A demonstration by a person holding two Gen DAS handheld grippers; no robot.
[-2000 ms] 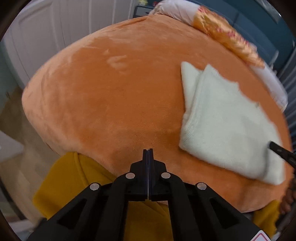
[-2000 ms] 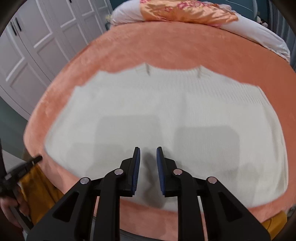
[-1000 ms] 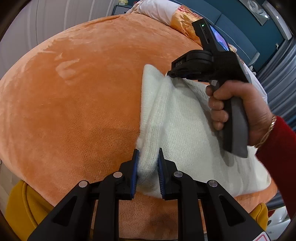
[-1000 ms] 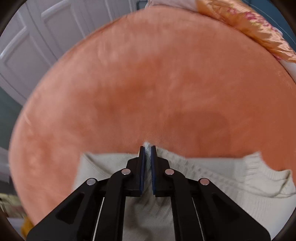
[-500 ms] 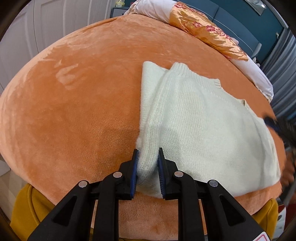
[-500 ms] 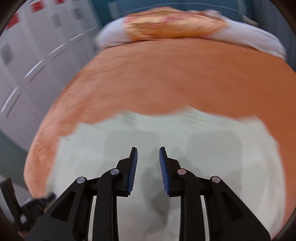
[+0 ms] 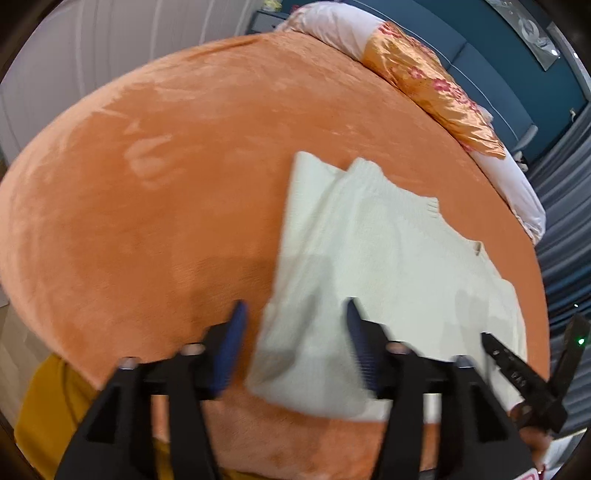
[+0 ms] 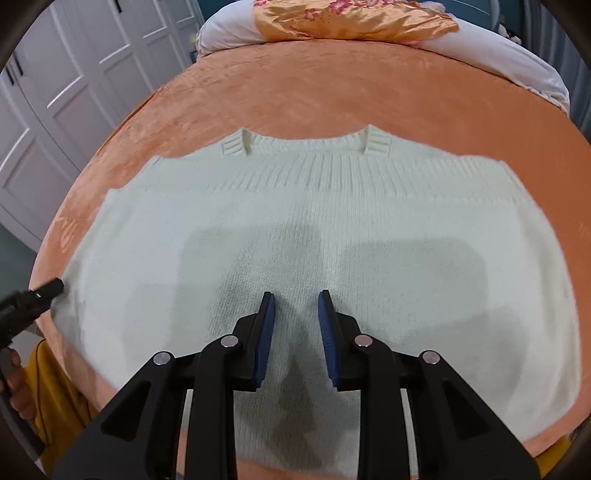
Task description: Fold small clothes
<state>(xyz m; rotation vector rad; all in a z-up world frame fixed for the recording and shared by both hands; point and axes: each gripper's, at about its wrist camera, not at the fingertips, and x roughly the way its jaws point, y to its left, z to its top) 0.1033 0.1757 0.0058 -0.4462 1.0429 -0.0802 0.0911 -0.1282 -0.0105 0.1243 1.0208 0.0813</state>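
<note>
A folded cream knit sweater lies flat on the orange plush bed cover, its ribbed hem at the far side. It also shows in the left wrist view. My left gripper is open and empty, its jaws spread either side of the sweater's near left corner. My right gripper is open and empty just above the middle of the sweater. The left gripper's tip shows at the left edge of the right wrist view.
The orange cover drapes over a yellow sheet at the near edge. An orange floral pillow and a white pillow lie at the head. White wardrobe doors stand to the left.
My left gripper has opened and let go of the sweater's left edge, which now lies flat. My right gripper has stayed open over the sweater's middle.
</note>
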